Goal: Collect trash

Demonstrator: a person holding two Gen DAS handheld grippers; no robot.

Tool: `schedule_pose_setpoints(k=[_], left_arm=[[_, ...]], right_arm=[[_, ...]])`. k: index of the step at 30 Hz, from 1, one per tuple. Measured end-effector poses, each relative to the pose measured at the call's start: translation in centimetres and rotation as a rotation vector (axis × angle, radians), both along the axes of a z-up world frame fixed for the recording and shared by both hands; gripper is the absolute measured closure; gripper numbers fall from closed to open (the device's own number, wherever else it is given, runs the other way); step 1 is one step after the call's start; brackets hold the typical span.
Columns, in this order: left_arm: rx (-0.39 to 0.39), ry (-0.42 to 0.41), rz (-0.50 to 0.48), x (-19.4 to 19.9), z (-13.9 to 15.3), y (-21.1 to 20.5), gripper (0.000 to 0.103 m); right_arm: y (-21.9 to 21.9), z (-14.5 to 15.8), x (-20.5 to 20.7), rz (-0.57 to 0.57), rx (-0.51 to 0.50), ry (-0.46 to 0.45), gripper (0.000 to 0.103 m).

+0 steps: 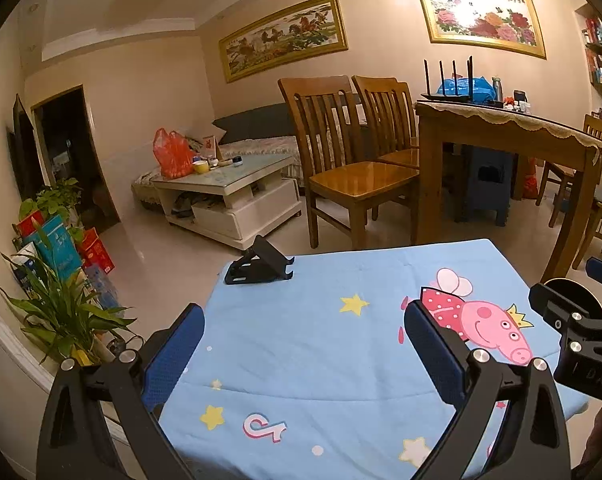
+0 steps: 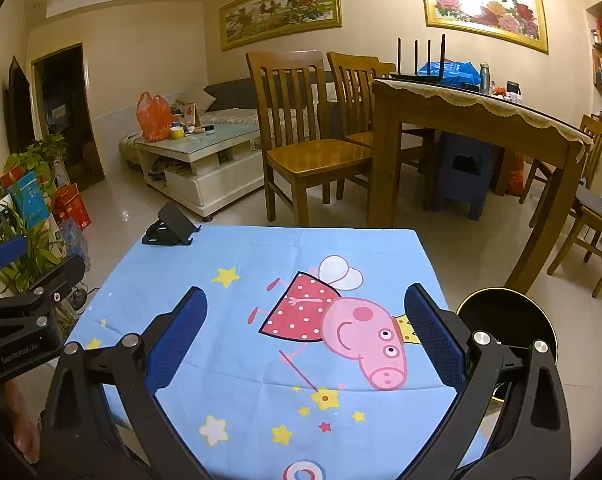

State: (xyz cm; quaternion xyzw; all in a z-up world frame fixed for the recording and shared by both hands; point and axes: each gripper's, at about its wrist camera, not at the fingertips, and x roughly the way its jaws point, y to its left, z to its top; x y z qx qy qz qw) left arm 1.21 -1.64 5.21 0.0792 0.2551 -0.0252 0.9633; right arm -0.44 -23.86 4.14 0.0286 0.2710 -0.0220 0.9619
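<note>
My left gripper [image 1: 303, 320] hangs open over a small table covered by a light blue cartoon-pig cloth [image 1: 301, 364], nothing between its blue pads. My right gripper [image 2: 305, 300] is open as well, above the same cloth [image 2: 237, 320], and holds nothing. Each gripper shows at the edge of the other's view: the right one [image 1: 577, 332], the left one [image 2: 21, 312]. A round black bin with a gold rim [image 2: 509, 316] stands low beside the table's right edge, partly hidden by my right fingers. Only a black phone stand [image 1: 259, 264] sits on the cloth, at its far left corner.
Beyond the table are wooden chairs [image 2: 301, 128] and a wooden dining table [image 2: 473, 116] with a router and a blue bag. A white coffee table [image 2: 197, 156] carries an orange bag and small items. Potted plants and boxes [image 1: 57, 272] line the left wall.
</note>
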Motion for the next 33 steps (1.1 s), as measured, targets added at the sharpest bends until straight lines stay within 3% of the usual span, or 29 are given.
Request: schedule_pose_setpoints(k=[33], left_arm=[[-0.049,0.033,-0.019,0.2,-0.5,1.1,0.006]], right_arm=[[0.8,0.0,-0.4,0.02,0.002,0.008,0.005]])
